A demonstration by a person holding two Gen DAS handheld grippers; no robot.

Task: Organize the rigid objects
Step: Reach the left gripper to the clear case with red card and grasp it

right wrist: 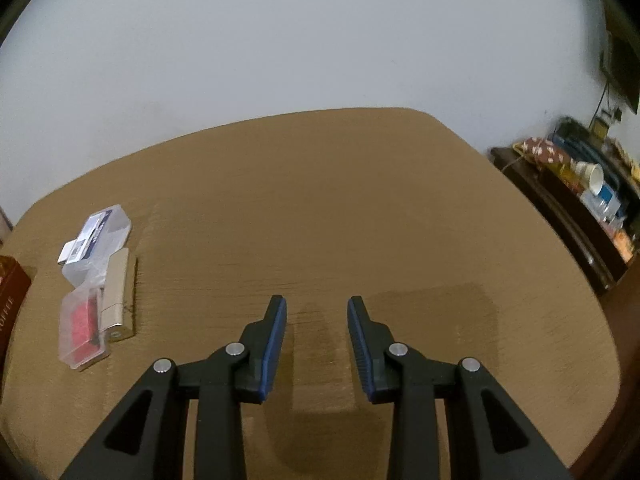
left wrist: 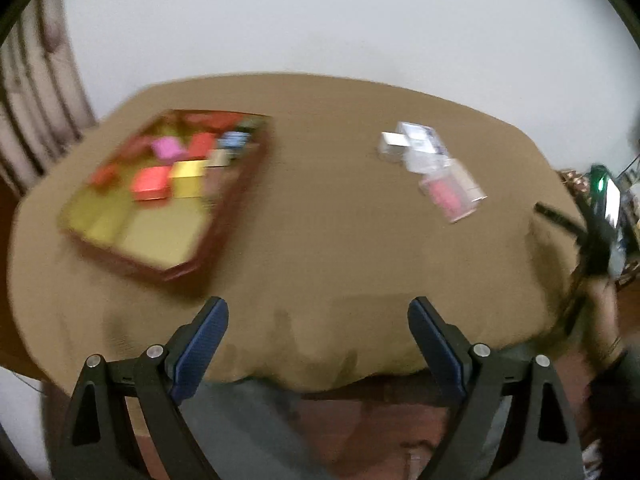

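Note:
A red-rimmed tray point(left wrist: 236, 200) with a gold floor lies on the left of the brown table point(left wrist: 340, 220). It holds several small boxes: red point(left wrist: 150, 185), gold point(left wrist: 187, 174), pink point(left wrist: 168, 148), blue point(left wrist: 234, 140). A loose cluster lies to the right: a clear case with a blue label point(right wrist: 98, 238), a beige box point(right wrist: 118, 296) and a clear case with red contents point(right wrist: 82, 330); the cluster also shows in the left wrist view point(left wrist: 432, 164). My left gripper point(left wrist: 318, 312) is open and empty above the table's near edge. My right gripper point(right wrist: 316, 308) is open and empty over bare table, right of the cluster.
The tray's corner point(right wrist: 10, 300) shows at the far left of the right wrist view. A dark sideboard point(right wrist: 568, 208) crowded with clutter stands to the right of the table. A white wall lies behind. The other hand-held gripper point(left wrist: 600, 216) shows at the right edge of the left wrist view.

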